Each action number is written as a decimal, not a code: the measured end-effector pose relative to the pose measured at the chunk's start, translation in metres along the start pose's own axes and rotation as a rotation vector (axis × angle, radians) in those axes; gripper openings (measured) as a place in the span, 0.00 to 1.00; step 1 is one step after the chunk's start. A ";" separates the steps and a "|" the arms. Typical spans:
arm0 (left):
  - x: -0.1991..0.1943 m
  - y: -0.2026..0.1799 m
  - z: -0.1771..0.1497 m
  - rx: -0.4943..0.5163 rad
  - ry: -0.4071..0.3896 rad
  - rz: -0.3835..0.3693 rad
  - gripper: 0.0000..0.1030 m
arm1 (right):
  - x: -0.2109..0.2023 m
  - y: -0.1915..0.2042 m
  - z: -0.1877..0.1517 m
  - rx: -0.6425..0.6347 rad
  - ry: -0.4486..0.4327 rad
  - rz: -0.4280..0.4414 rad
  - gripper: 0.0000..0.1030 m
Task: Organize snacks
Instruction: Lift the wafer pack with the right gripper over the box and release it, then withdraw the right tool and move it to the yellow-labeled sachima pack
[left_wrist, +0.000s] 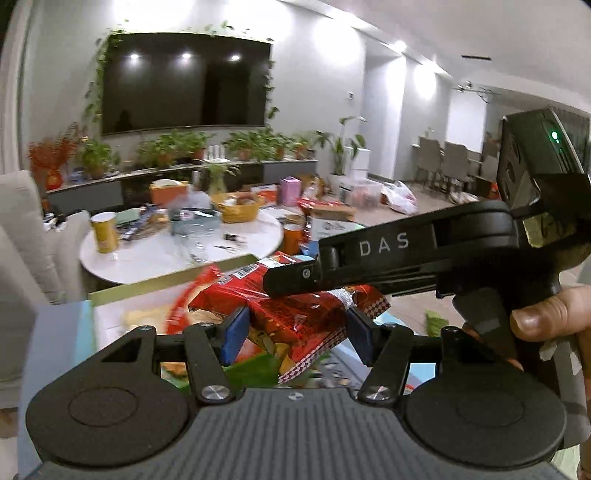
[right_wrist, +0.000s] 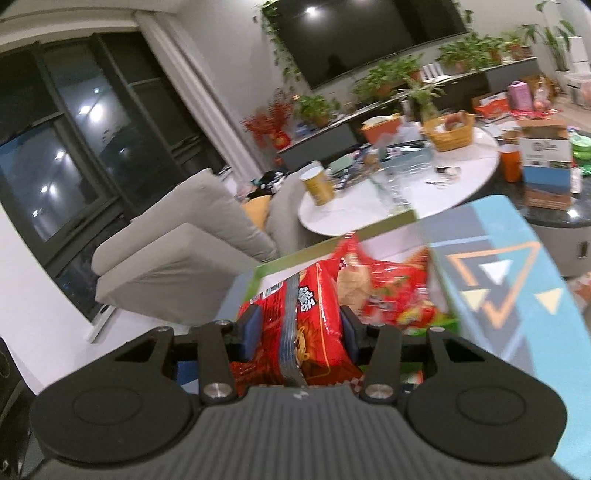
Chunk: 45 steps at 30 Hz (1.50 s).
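- Left wrist view: the left gripper (left_wrist: 295, 328) pinches a red snack packet (left_wrist: 291, 314) between its blue pads (left_wrist: 234, 334), held above an open box (left_wrist: 110, 295) with a green-edged rim.
- The right gripper (left_wrist: 388, 266), marked "DAS", crosses just over the packet's far end; a hand (left_wrist: 546, 314) grips its handle at the right edge.
- Beyond stands a cluttered round white table (left_wrist: 166, 254) bearing a yellow canister (left_wrist: 104, 232) and a woven basket (left_wrist: 238, 206).
- Right wrist view: the right gripper (right_wrist: 301, 328) pinches a red snack packet (right_wrist: 306, 325) with a grey strip and Chinese characters, too blurred to read.
- The box's patterned flap (right_wrist: 509, 288) stands close on the right; more red packets (right_wrist: 399, 291) lie inside.
- A grey sofa (right_wrist: 177, 254) sits to the left, with open floor below it.
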<state>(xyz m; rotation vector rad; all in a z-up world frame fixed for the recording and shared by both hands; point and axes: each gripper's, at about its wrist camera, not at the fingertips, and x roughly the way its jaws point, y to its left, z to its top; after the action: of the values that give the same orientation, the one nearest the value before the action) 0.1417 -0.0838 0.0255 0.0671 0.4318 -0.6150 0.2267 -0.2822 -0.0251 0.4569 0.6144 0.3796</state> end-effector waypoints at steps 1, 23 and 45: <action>-0.001 0.007 0.001 -0.012 -0.001 0.009 0.53 | 0.006 0.004 0.001 -0.008 0.004 0.006 0.26; 0.047 0.093 -0.002 -0.008 0.011 0.079 0.53 | 0.101 0.015 0.015 0.037 0.058 0.042 0.26; 0.039 0.117 -0.024 -0.058 0.060 0.220 0.53 | 0.075 0.013 0.004 -0.055 0.042 -0.102 0.28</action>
<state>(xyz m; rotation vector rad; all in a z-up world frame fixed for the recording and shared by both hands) 0.2282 -0.0044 -0.0200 0.0770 0.4929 -0.3846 0.2833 -0.2379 -0.0497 0.3646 0.6639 0.3093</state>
